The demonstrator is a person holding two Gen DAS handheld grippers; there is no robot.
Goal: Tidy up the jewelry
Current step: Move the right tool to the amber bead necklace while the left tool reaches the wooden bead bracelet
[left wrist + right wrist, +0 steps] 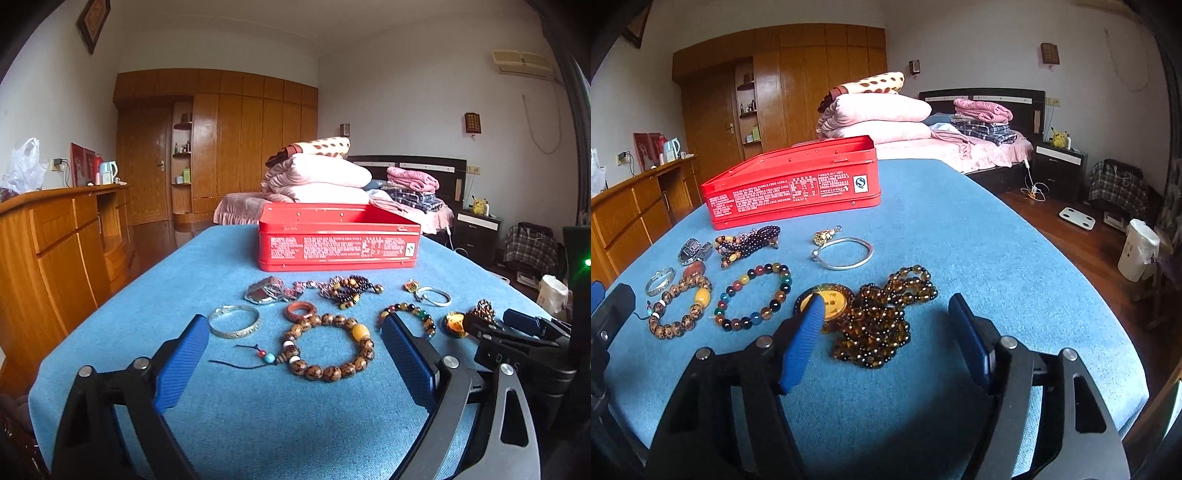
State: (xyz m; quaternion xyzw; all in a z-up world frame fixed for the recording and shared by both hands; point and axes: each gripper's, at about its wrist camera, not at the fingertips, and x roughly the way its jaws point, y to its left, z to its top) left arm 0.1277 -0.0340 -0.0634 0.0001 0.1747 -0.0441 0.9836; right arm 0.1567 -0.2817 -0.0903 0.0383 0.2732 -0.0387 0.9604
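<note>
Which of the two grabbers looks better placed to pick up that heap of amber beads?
The right gripper: it is open, with the amber bead necklace between its fingers. The left gripper frames the wooden bead bracelet.

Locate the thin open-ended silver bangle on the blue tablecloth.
In the right wrist view the thin silver bangle lies mid-table, right of the multicoloured bead bracelet, beside a small gold bell charm and in front of the red tin box.
</note>
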